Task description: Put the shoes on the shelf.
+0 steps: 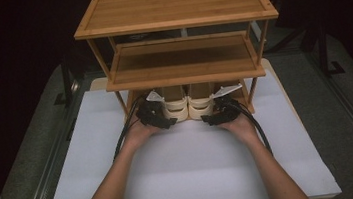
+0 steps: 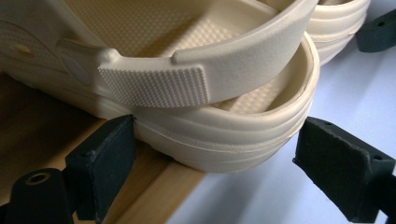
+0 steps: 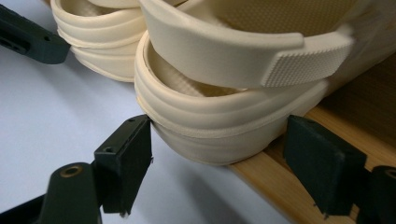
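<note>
At rack's bottom shelf (image 1: 258,106) | left claw (image 2: 215,154) wide around left clog's (image 2: 224,135) heel | right claw (image 3: 217,154) wide around right clog's (image 3: 219,126) heel | no readable writing

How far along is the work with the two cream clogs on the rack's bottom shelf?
Done: both clogs sit side by side on the bottom shelf, heels overhanging its front edge. In hand: the left gripper brackets the left clog heel and the right gripper brackets the right clog heel, jaws open at each heel's sides. Left: whichever way the clogs are going, no grip has closed yet.
</note>
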`<action>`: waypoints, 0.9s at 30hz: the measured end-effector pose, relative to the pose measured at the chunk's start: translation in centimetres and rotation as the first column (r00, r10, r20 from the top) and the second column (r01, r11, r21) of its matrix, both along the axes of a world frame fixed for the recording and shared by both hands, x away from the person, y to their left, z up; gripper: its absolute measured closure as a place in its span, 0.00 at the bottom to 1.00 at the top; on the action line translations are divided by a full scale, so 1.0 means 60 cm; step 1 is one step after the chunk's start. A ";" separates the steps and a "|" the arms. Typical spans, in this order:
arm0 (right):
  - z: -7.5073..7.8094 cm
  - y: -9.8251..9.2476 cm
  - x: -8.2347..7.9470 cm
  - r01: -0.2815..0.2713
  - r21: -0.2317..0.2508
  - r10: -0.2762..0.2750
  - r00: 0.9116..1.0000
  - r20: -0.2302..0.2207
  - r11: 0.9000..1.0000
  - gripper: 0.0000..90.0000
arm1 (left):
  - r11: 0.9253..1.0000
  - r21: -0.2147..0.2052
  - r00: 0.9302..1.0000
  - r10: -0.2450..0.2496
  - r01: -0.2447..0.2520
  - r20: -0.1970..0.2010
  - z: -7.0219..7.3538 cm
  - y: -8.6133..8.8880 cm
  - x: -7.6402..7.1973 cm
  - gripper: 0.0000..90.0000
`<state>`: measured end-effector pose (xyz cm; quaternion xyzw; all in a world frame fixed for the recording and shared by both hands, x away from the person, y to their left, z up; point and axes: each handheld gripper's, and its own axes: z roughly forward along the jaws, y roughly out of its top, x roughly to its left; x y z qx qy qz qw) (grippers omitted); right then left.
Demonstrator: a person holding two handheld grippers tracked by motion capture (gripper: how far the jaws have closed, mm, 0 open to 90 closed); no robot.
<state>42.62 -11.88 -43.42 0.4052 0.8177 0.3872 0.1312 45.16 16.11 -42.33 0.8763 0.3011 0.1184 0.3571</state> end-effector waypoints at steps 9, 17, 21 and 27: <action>0.005 -0.004 -0.006 0.000 0.015 0.000 1.000 0.001 1.000 0.27 | 1.000 -0.018 1.000 0.002 -0.002 -0.004 0.006 0.004 -0.005 0.14; 0.024 -0.018 -0.029 0.015 -0.003 -0.015 1.000 0.002 1.000 0.20 | 1.000 -0.021 1.000 -0.010 0.011 0.030 0.030 0.015 -0.035 0.14; 0.035 -0.030 -0.050 0.003 -0.006 -0.002 1.000 0.014 1.000 0.17 | 0.999 -0.027 0.999 -0.017 0.018 0.040 0.038 0.030 -0.055 0.14; 0.037 -0.058 -0.086 0.009 0.005 -0.009 1.000 0.021 1.000 0.15 | 0.999 -0.039 0.999 -0.022 0.023 0.034 0.040 0.056 -0.094 0.14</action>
